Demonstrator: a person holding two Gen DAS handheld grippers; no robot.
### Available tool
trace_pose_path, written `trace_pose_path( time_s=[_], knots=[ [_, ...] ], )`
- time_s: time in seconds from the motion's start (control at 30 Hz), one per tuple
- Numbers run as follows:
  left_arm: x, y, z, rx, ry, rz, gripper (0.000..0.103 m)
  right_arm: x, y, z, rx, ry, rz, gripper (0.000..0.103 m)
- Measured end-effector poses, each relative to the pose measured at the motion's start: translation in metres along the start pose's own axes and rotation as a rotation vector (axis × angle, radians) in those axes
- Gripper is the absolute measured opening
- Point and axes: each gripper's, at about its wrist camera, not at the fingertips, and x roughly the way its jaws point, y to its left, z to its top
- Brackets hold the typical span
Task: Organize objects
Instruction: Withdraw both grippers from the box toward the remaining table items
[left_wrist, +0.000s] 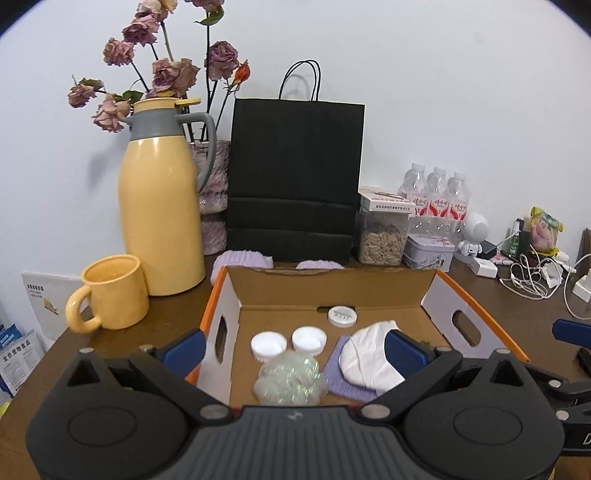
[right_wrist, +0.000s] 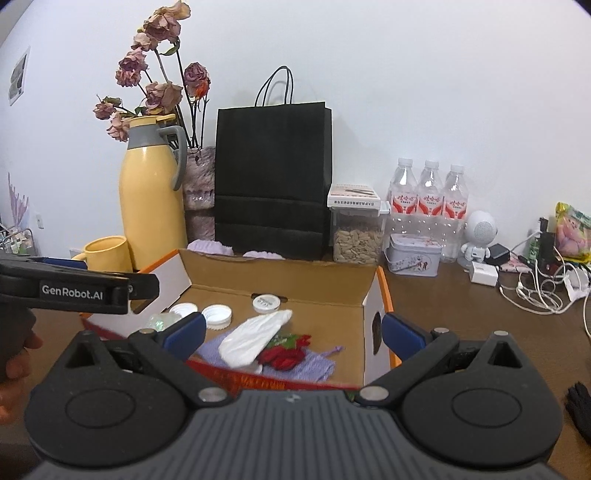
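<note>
An open cardboard box (left_wrist: 332, 291) with orange edges sits in front of both grippers. Inside lie two white caps (left_wrist: 268, 345), a small white lidded jar (left_wrist: 342, 316), an iridescent crumpled wad (left_wrist: 290, 380), a white cloth (left_wrist: 369, 354) and a purple knit piece (left_wrist: 347, 387). The right wrist view also shows a red item (right_wrist: 284, 354) on that purple knit. My left gripper (left_wrist: 293, 350) is open and straddles the box's left wall, holding nothing. My right gripper (right_wrist: 293, 334) is open too, straddling the right wall (right_wrist: 373, 332).
Behind the box stand a yellow thermos (left_wrist: 159, 221), a yellow mug (left_wrist: 110, 291), a black paper bag (left_wrist: 295, 177), a vase of dried roses (left_wrist: 214, 192), a seed jar (left_wrist: 382, 236), a tin (left_wrist: 428, 253) and water bottles (left_wrist: 437, 192). Cables and chargers (left_wrist: 532, 273) clutter the right.
</note>
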Motion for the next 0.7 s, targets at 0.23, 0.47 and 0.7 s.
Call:
trace_pose_path(
  time_s=[0.23,0.47,0.7],
  knots=[
    [-0.023,0.009,-0.017,0.002,0.021,0.016,0.103,-0.021,0.005,-0.015,-0.009,0.028,-0.017,0.103],
    [-0.042,0.013,-0.033,0.025,0.038,0.023,0.103,-0.04,0.009,-0.027,-0.016,0.047,-0.029,0.103],
    [-0.052,0.018,-0.053,0.035,0.074,0.022,0.103,-0.053,0.015,-0.041,-0.033,0.078,-0.032,0.103]
  ],
)
